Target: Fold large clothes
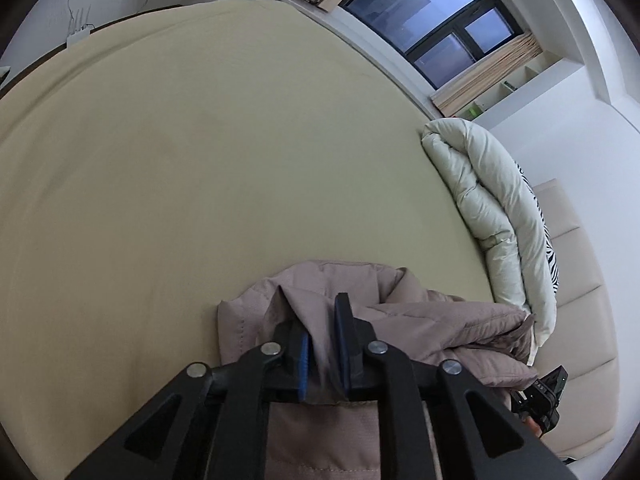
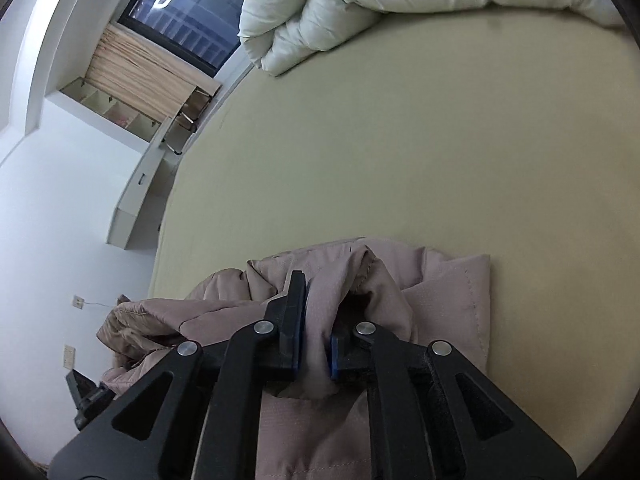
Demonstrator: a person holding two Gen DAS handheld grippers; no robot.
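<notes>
A mauve padded jacket (image 1: pixel 432 320) lies bunched on the beige bed sheet (image 1: pixel 200 168). My left gripper (image 1: pixel 320 320) is shut on a fold of the jacket, with fabric pinched between its blue pads. In the right wrist view my right gripper (image 2: pixel 320 320) is shut on another fold of the same jacket (image 2: pixel 448 300), over the beige sheet (image 2: pixel 400 140). The right gripper's black body also shows at the lower right of the left wrist view (image 1: pixel 544 396). The left gripper shows at the lower left of the right wrist view (image 2: pixel 86 396).
A pale green duvet (image 1: pixel 492 208) is piled along the bed's right edge, with a zebra-striped pillow (image 1: pixel 548 248) behind it. The duvet also fills the top of the right wrist view (image 2: pixel 360 4). A window with curtains (image 1: pixel 448 32) and a padded headboard (image 1: pixel 580 320) border the bed.
</notes>
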